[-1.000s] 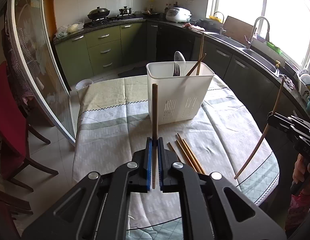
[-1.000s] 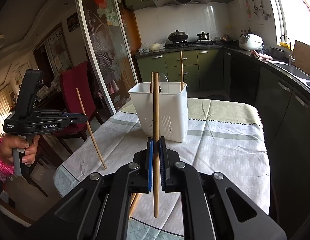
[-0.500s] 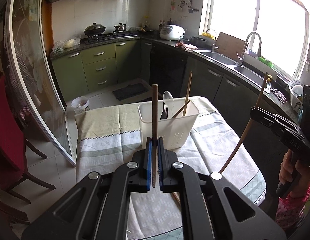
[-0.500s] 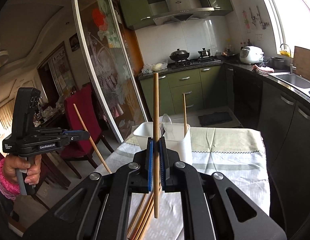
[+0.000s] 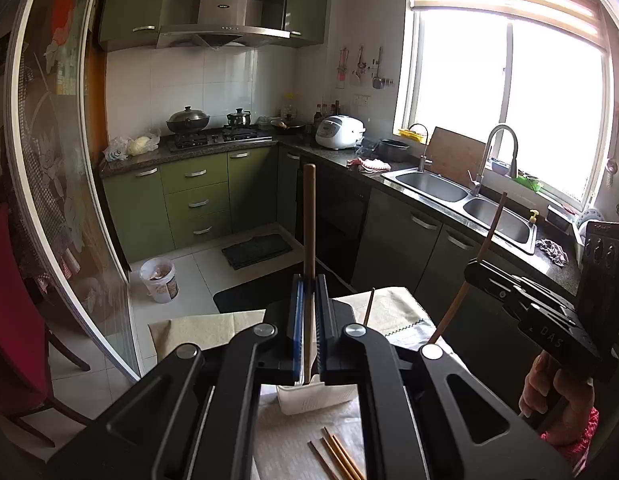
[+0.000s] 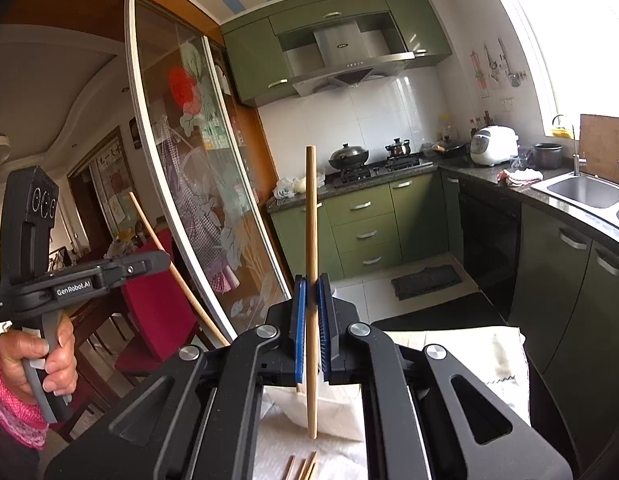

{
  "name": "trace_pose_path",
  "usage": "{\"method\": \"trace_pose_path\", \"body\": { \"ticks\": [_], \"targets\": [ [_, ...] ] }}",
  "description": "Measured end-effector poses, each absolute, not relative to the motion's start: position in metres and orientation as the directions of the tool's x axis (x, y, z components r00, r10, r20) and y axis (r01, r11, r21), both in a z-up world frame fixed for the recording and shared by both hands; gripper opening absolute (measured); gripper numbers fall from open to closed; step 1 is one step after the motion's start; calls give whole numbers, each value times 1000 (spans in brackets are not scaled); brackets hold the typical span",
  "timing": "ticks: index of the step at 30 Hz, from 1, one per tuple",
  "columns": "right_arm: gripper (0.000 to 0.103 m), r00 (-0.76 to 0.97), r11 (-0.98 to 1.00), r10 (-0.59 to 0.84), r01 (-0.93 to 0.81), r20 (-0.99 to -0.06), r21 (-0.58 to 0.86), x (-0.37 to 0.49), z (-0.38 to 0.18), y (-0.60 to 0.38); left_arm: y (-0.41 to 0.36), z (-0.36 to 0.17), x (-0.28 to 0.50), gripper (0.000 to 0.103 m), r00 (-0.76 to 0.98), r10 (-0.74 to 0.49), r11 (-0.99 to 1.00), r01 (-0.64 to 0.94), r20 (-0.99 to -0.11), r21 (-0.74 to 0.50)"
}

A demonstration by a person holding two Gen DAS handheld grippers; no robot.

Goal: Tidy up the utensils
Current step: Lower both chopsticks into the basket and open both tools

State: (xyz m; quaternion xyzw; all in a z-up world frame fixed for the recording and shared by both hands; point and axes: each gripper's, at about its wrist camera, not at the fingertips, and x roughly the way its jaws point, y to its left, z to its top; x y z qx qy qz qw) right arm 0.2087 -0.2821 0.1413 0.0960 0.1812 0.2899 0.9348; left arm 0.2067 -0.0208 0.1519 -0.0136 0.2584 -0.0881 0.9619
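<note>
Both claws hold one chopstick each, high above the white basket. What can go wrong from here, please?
1. The left claw grips its chopstick near the lower end, so it may pivot or slip.
2. The white basket is mostly hidden behind the right claw, so its chopstick may miss the opening.
3. Both sticks could collide on descent.

Green cabinets (image 5: 197,200), white tiles (image 5: 229,80), bright window (image 5: 509,92).
</note>
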Motion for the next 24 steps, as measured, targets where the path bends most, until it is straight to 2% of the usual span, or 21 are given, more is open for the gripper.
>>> {"method": "trace_pose_path", "body": {
  "ticks": [3, 6, 15, 24],
  "targets": [
    [7, 798, 824, 555, -492, -233, 280, 222, 151, -279, -22, 141, 228, 5, 851, -175, 984, 158, -495, -76],
    [7, 815, 833, 536, -469, -219, 294, 242, 146, -274, -23, 117, 249, 5, 828, -173, 985, 151, -534, -85],
    [7, 779, 846, 518, -406, -354, 346, 287, 73, -264, -21, 43, 270, 6, 740, -179, 984, 137, -649, -115],
    [9, 741, 853, 519, -415, -427, 317, 281, 31, -247, -15, 12, 272, 6, 689, -190, 982, 123, -700, -146]
  ]
}}
